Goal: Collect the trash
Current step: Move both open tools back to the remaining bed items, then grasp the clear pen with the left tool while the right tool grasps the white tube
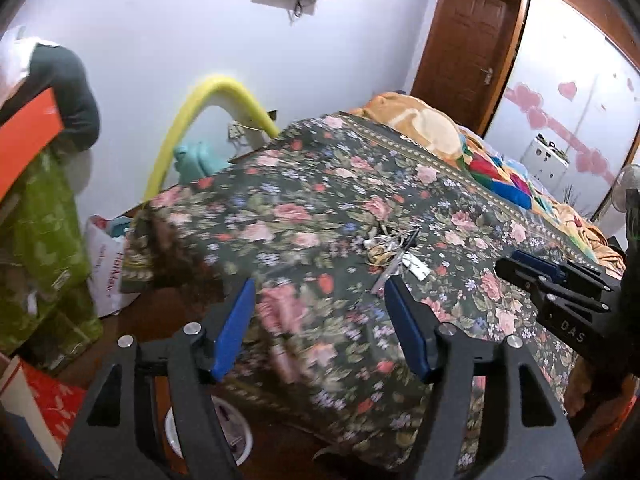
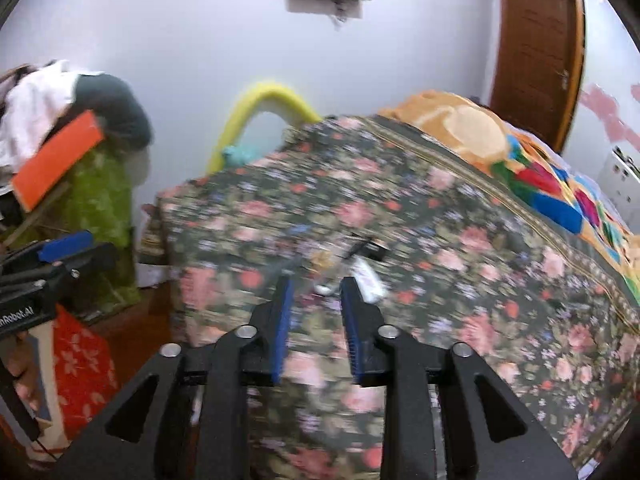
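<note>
Since both the left claw (image 1: pixel 320 320) and right claw (image 2: pixel 316 320) hang released and empty, approach the scraps (image 1: pixel 394 250) on the bed (image 1: pixel 320 184) slowly, claws straddling.

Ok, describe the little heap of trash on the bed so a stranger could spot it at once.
Find the bed with the dark floral bedspread. Near its middle, just beyond the left gripper, lies the small pile of litter: tangled thin wires and pale scraps with a white tag. It is the only loose clutter on the flowered cloth; the bright patchwork blanket lies farther back.

Floral bed (image 1: pixel 328 200), litter pile (image 1: pixel 394 246), blanket (image 1: pixel 424 128)
</note>
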